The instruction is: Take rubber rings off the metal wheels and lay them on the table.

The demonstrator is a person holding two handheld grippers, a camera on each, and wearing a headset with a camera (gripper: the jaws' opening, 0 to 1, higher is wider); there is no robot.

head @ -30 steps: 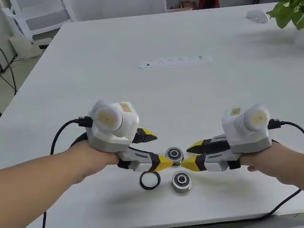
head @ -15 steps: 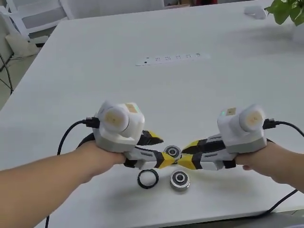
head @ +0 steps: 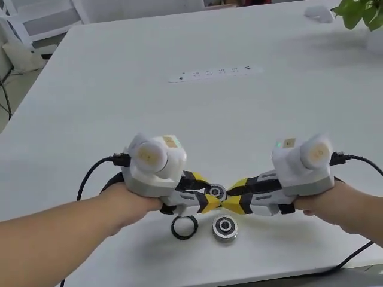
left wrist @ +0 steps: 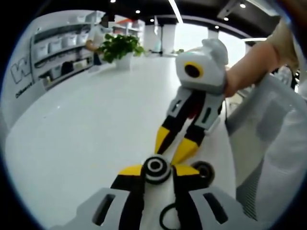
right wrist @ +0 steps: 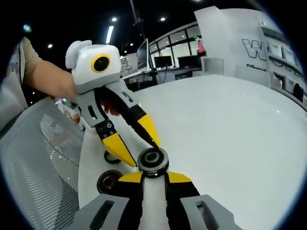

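- Head view: the left tongs (head: 205, 200) and the right tongs (head: 231, 201) point at each other low over the white worktop (head: 251, 119), their yellow tips meeting at a metal wheel (head: 216, 192) between them.
- Just in front of that wheel, toward the person, a black rubber ring (head: 184, 227) lies flat on the worktop. A second wheel (head: 225, 227) sits just beside the ring on its right.
- Farther back, a white power strip (head: 209, 73) lies on the worktop, and the leaves of a plant (head: 359, 13) show at the far right corner.
- Left gripper view: the left tongs (left wrist: 157, 171) have their two yellow tips drawn in on either side of the metal wheel (left wrist: 157, 168), pinching it.
- The right tongs (left wrist: 175, 145) come in from above with their tips narrowly parted, ending right at the wheel.
- The second wheel (left wrist: 204, 168) lies just to the right, and part of the rubber ring (left wrist: 168, 219) shows on the worktop between the left jaws.
- Right gripper view: the metal wheel (right wrist: 153, 161), dark around its outer band, sits at the tips of the right tongs (right wrist: 154, 176). I cannot tell whether they press on it or only flank it.
- The left tongs (right wrist: 139, 149) reach the wheel from the left, and the second wheel (right wrist: 108, 181) lies below them on the worktop.
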